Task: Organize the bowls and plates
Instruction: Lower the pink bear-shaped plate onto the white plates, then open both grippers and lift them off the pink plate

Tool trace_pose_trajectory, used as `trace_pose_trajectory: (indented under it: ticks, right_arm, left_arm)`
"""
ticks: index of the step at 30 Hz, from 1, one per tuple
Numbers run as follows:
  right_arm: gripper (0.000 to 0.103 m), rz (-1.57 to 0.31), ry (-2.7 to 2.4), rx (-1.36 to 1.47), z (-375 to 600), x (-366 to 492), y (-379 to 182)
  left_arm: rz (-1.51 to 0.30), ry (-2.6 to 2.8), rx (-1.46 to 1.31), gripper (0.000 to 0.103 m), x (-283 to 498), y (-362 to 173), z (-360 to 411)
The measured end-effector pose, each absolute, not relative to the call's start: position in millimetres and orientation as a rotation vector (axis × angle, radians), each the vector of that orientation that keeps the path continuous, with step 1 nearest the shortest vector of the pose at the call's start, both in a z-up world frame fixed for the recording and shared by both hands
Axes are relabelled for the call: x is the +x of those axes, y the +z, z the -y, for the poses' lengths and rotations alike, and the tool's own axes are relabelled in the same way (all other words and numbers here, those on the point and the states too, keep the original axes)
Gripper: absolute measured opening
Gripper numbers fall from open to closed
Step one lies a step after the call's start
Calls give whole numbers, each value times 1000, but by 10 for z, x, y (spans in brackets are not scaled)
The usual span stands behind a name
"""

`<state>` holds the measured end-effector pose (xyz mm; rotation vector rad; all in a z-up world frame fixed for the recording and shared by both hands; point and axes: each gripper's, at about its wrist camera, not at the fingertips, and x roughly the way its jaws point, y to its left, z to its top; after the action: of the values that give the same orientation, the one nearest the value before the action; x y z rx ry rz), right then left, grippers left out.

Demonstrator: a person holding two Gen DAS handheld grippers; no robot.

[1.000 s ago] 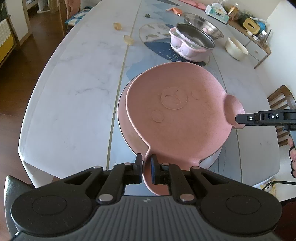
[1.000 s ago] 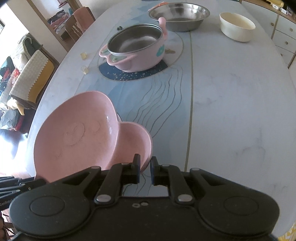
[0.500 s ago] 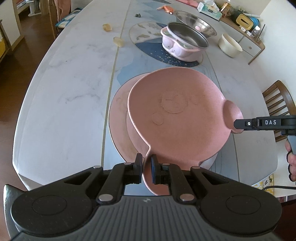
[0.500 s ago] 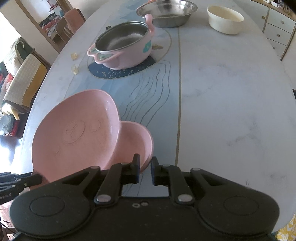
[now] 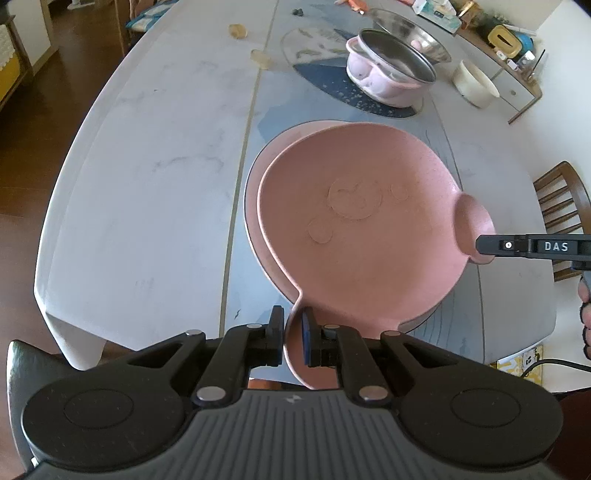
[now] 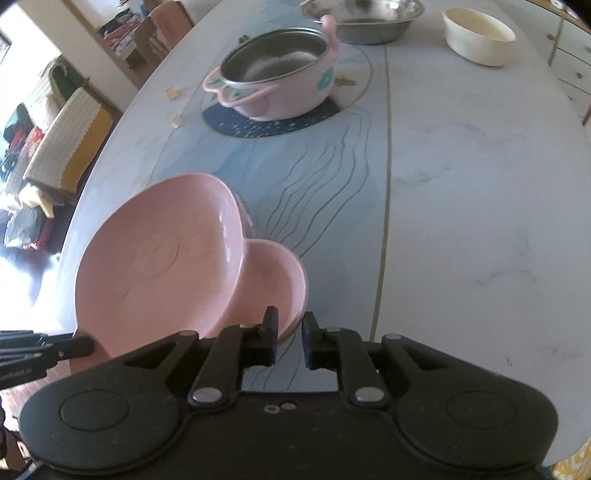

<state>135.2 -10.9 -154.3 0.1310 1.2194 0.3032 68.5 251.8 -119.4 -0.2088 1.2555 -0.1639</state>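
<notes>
Stiff, light pink plate [image 5: 354,221], best held by its ears: left gripper [image 5: 293,341] and right gripper [image 6: 290,341] both clenched there, near the table [image 5: 147,166] edge.

Marble table [image 5: 147,177] bears pink pot [image 6: 280,81], steel bowl [image 6: 369,18], apparently ceramic cream bowl [image 6: 478,35]

Dark wood floor [image 5: 22,122], wooden chair [image 5: 565,214], cream sideboard [image 5: 517,85], daylight

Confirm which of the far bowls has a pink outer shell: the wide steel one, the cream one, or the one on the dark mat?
The one on the dark mat: the pink-shelled bowl with a steel liner and ear-shaped handles. The wide steel bowl is bare metal; the cream bowl is plain.
</notes>
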Motion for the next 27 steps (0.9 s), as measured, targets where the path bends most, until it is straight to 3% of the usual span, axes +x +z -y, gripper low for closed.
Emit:
trace_pose_trajectory:
  ticks: [13,18,23,27]
  right_arm:
    - [24,-1244,305,134,107,1398,-1559]
    - [31,-1243,310,146,129,1399,-1565]
    - [38,-1228,326,146,146,1386,-1516]
    - [40,-1208,336,135,155,1396,-1456]
  left_arm:
    - [-1260,-155,-243,12,729,-1210,-2523]
    - [-1251,-136,-250,20,735,-1191,-2557]
    - [-1215,-120,-225,41,732,-1118,-2562]
    - [-1170,-107,-192,44,756,-1006,-2535]
